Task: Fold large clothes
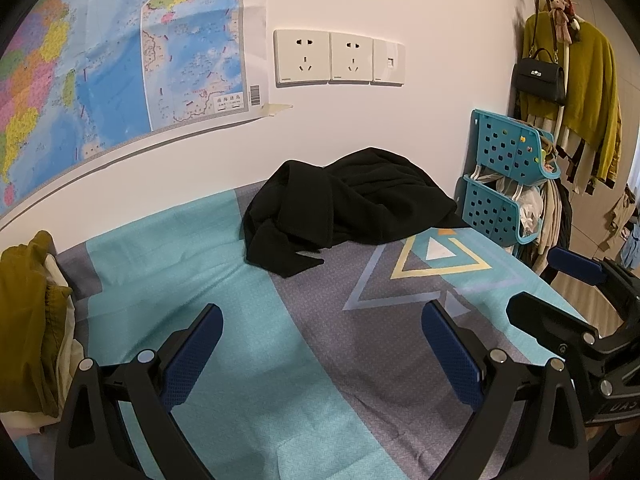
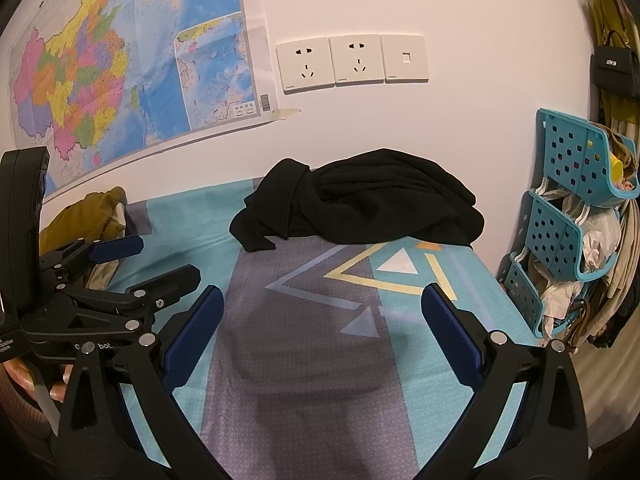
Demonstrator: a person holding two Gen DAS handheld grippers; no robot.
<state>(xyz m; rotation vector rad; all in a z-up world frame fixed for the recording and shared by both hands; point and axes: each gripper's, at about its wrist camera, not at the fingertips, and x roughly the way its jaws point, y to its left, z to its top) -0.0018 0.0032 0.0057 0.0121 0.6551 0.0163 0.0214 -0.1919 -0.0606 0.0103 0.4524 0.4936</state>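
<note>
— So, where do we begin with this one?

— With the black garment (image 1: 352, 204), which lies crumpled in a heap at the far edge of the bed (image 1: 224, 292), right against the white wall (image 1: 360, 120). Nothing is folded yet. Both tools hover over the bedspread, well short of the cloth.

— And the fingers?

— The left gripper (image 1: 320, 352) has its blue pads spread wide with nothing between them; the right gripper (image 2: 320, 340) is just as splayed and just as empty.

— How would you go about it well?

— I'd say the heap needs spreading flat first. One limp flap (a sleeve, perhaps) (image 1: 288, 256) trails toward us on the left; that looks like the easiest edge to pinch. Take it with one tool, find a matching edge with the other, and draw the cloth out onto the open middle of the bed before any fold.

— What sort of fabric is it?

— Thick, matte and soft-looking, falling in deep rounded folds, so probably heavy and inclined to sag. The pads are ribbed, which should help hold it. The bedspread is smooth, with teal and grey bands and triangle outlines.

— Anything to mind?

— A mustard pile of clothes (image 1: 28, 320) at the left edge; keep the spread clear of it.
</note>
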